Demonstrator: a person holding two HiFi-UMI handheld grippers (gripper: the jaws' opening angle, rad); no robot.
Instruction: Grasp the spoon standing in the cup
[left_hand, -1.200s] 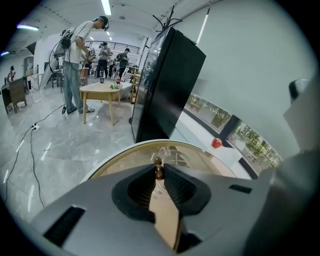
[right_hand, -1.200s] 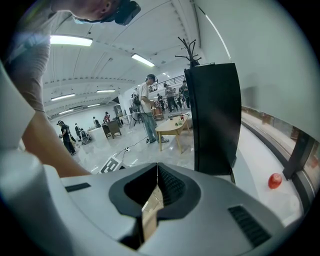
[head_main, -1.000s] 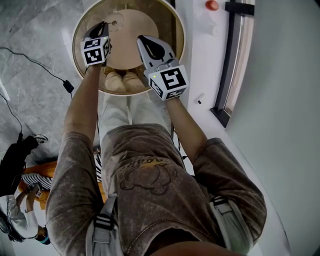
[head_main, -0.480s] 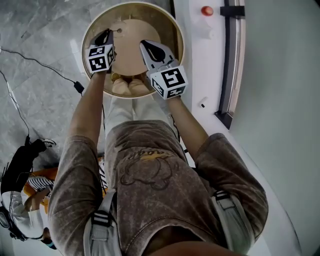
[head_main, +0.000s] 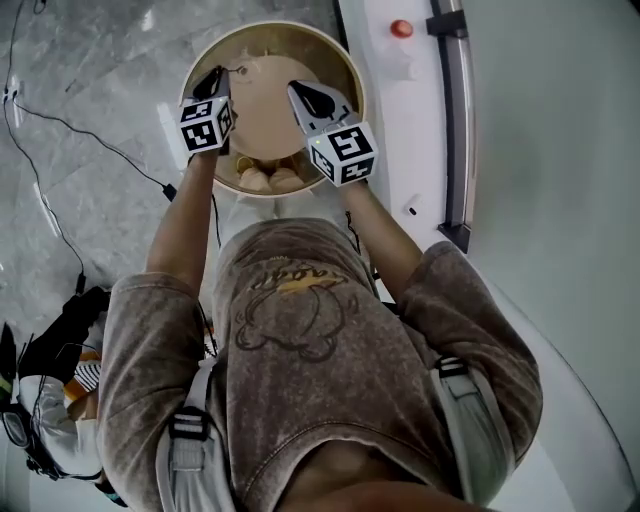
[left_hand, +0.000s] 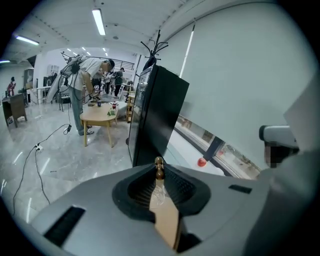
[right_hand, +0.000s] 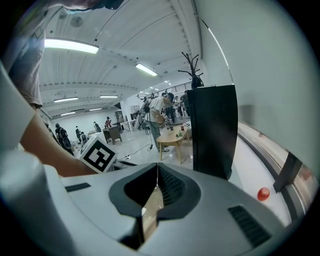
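A spoon with a brown beaded handle end stands between the tips of my left gripper, whose jaws are shut on the handle. Just below the beads a bit of clear glass shows in the gap, likely the cup; the rest of it is hidden by the jaws. In the head view the left gripper hovers over the far left part of the round wooden table. My right gripper is over the table's middle, a hand's width to the right. Its jaws are shut with nothing between them.
The table has a raised rim. A tall black panel stands just beyond it, beside a white ledge with a red ball. Cables run over the grey floor at left. People stand at a wooden table far off.
The head camera has shifted, so the table sits lower and further right in the picture. Both grippers keep their places over the table; the left one stays at the cup.
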